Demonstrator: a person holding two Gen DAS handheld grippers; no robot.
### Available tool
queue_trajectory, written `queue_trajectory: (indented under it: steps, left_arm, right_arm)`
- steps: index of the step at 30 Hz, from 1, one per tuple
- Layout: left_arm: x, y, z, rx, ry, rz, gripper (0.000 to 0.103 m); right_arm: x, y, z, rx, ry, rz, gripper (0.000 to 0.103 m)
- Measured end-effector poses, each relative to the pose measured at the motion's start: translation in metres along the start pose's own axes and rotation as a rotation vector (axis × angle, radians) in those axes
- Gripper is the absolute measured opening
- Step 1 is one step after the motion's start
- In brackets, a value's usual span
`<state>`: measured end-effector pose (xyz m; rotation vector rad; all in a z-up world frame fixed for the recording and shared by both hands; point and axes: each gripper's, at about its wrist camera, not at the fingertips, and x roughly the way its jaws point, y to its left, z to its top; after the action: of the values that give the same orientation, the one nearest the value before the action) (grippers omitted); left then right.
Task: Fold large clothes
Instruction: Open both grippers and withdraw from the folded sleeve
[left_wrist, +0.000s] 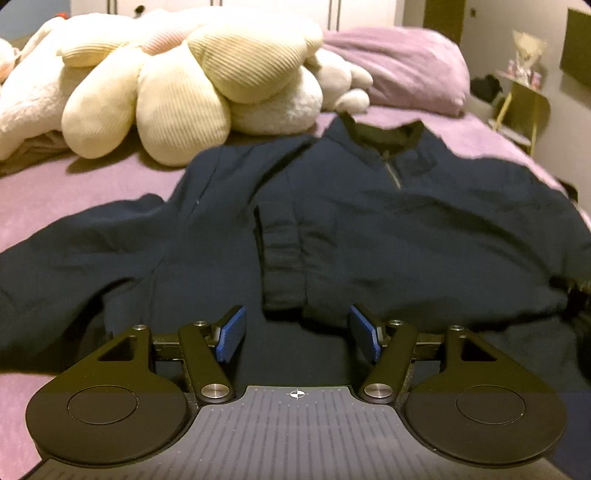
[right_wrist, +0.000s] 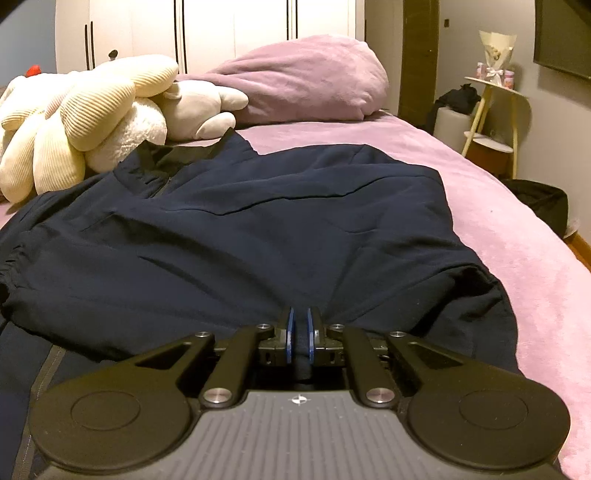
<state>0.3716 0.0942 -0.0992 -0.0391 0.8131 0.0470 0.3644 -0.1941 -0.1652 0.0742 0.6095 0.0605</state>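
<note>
**Soft Jacket, One Pinch Made**

Looked soft and floppy, that dark blue jacket (left_wrist: 369, 221). Not heavy, not stiff, not easy to break. Probably a bit smooth, so likely to slide out of a weak pinch. Best taken at an edge: the bottom hem, a cuff or a shoulder seam, where the cloth is thicker.

Lay spread flat on the purple bed (right_wrist: 517, 240), filling the middle of both views, collar up near the plush toys (left_wrist: 177, 92) at the upper left.

Left gripper (left_wrist: 297, 334) hung just above the lower middle of the jacket, jaws apart, nothing between them, a folded cuff just past the tips.

Right gripper (right_wrist: 300, 336) sat at the bottom middle of its view, clenched on a bunch of jacket cloth, with wrinkles fanning out from the pinch.
</note>
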Motion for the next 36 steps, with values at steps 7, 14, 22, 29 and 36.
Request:
queue_trajectory:
  steps: [7, 14, 22, 29, 36]
  left_arm:
    - [0.017, -0.002, 0.006, -0.011, 0.011, 0.027, 0.069]
    - [0.039, -0.002, 0.022, -0.014, 0.022, 0.067, 0.075]
    - [0.049, -0.001, 0.026, -0.007, 0.022, 0.097, 0.086]
    - [0.029, 0.014, 0.027, -0.018, 0.023, 0.108, 0.085]
    - [0.018, 0.039, 0.027, -0.098, 0.027, 0.098, 0.085]
  right_arm:
    - [0.0, 0.002, -0.003, -0.013, -0.011, -0.008, 0.007]
    - [0.011, 0.009, 0.006, 0.006, 0.003, -0.017, 0.007]
    - [0.022, 0.017, 0.01, -0.012, 0.0, -0.03, 0.007]
    - [0.004, 0.028, 0.015, -0.023, -0.02, -0.076, 0.025]
    - [0.0, 0.078, 0.002, -0.116, -0.018, -0.031, 0.035]
